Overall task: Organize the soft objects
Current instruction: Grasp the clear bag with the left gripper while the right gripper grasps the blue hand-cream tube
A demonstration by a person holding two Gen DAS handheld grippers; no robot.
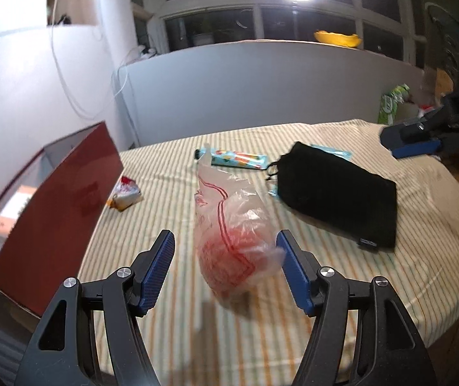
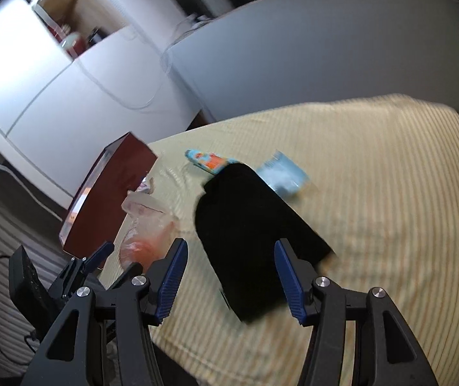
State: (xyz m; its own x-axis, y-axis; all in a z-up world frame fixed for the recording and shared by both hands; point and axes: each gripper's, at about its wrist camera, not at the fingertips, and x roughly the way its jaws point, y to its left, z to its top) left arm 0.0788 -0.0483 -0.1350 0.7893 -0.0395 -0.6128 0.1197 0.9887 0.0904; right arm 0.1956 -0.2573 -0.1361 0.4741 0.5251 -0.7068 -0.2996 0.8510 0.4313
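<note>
Striped cloth covers the tabletop [image 1: 293, 305]. Soft items lie scattered on it: a crumpled clear plastic bag [image 1: 232, 234] with red print, a black drawstring pouch [image 1: 335, 193], a light-blue printed packet [image 1: 239, 158] behind them, and a small snack wrapper [image 1: 124, 193] beside the dark red box [image 1: 59, 212] at the left edge. The box stands open-topped, with something pale inside; likely the place for sorting, though that is a judgement.

Left tongs [image 1: 226, 270]: roughly half open, jaws either side of the plastic bag's near end. The right pad looks to brush the bag's crinkled edge; the left pad stands clear. Nothing gripped yet.

Right tongs [image 2: 229, 278]: about half open, hovering over the near end of the black pouch, which shows between the jaws. Whether the pads touch it I cannot tell; the view is blurred. No grip evident.

Step in hand, as I read it: each hand lining up on its own item for a pick.

Doing it well:
- Plastic bag is slippery and airy. Come down lower so the pads close on the bunched, reddish bulk, not the loose film edge, which would slip out.
- Pouch is flat and limp. Pinch a fold at the near end; expect it to droop when lifted.
- Keep the two hands apart on the way to the box.
</note>
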